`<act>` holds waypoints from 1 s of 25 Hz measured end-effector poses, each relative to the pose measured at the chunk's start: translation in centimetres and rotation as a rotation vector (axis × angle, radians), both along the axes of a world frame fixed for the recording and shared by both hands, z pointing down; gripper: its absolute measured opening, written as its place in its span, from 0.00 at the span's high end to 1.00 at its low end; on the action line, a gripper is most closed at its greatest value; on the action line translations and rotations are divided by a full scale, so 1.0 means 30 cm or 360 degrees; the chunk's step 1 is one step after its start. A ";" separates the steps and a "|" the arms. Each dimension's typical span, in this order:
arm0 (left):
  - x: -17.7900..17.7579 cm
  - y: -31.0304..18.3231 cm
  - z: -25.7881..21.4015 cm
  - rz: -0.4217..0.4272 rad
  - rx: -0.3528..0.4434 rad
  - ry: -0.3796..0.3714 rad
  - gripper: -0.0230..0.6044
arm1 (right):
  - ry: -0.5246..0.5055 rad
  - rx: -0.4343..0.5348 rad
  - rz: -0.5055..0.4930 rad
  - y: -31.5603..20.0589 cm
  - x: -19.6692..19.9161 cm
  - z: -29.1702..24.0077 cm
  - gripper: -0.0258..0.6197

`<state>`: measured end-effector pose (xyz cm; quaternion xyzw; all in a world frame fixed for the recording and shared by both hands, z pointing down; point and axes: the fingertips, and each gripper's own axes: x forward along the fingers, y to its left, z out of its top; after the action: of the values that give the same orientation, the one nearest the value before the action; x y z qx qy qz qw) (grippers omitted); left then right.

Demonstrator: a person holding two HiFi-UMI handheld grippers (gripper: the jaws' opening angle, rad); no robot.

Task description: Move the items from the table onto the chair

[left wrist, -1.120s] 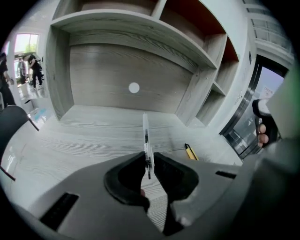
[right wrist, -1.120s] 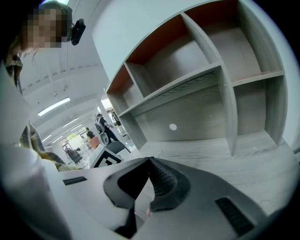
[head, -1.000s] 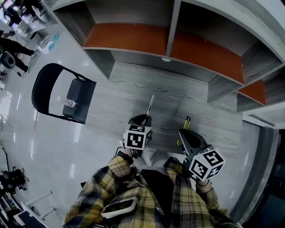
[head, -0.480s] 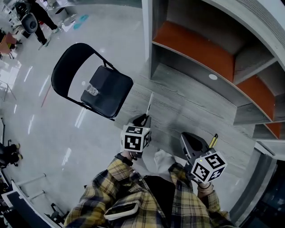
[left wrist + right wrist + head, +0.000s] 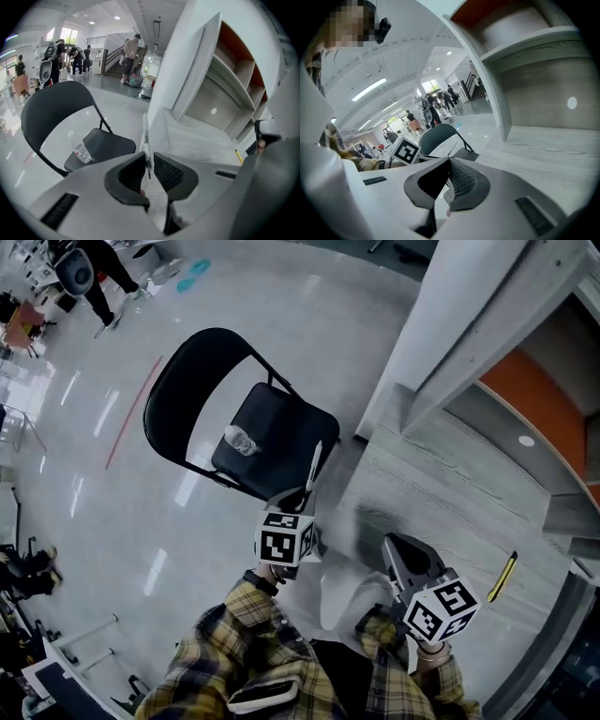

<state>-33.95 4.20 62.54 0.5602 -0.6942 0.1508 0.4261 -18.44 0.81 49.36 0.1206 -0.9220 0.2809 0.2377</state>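
Glossy grey floor (image 5: pixel 141 521) fills the ground to the left of both my grippers; a grey wood-grain table (image 5: pixel 450 493) and a shelf unit (image 5: pixel 525 390) with orange panels lie to their right. My left gripper (image 5: pixel 302 495) pinches a slim pen (image 5: pixel 313 463) between its jaws, the shaft sticking out forward past the fingertips; the left gripper view shows the same grip (image 5: pixel 149 161) on the pen (image 5: pixel 146 136). Directly ahead of this gripper stands a black folding chair (image 5: pixel 281 442), the pen's far end reaching over the near edge of its seat. A small clear glass (image 5: pixel 240 440) stands upright on the seat, ahead and to the left of the pen's tip, apart from it. My right gripper (image 5: pixel 398 549) hangs beside the left one, its jaws pressed together pad against pad (image 5: pixel 449 171). A yellow pen (image 5: pixel 502 577) lies on the table to the right of that gripper, well apart from it.
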 end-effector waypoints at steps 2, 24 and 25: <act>-0.082 0.029 0.070 0.0001 -0.0040 0.0017 0.87 | 0.0022 0.0013 -0.0010 0.027 -0.088 0.040 0.93; -0.456 0.102 0.947 -0.0146 -0.0464 0.0252 0.87 | 0.0131 -0.0164 -0.0394 0.071 -0.683 0.460 0.93; -0.457 0.106 0.981 -0.0144 -0.0483 0.0253 0.87 | 0.0129 -0.0174 -0.0386 0.069 -0.687 0.473 0.93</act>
<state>-47.64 7.37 91.95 0.4679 -0.6520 0.1898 0.5656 -39.06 2.89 63.56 0.0065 -0.9028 0.2948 0.3130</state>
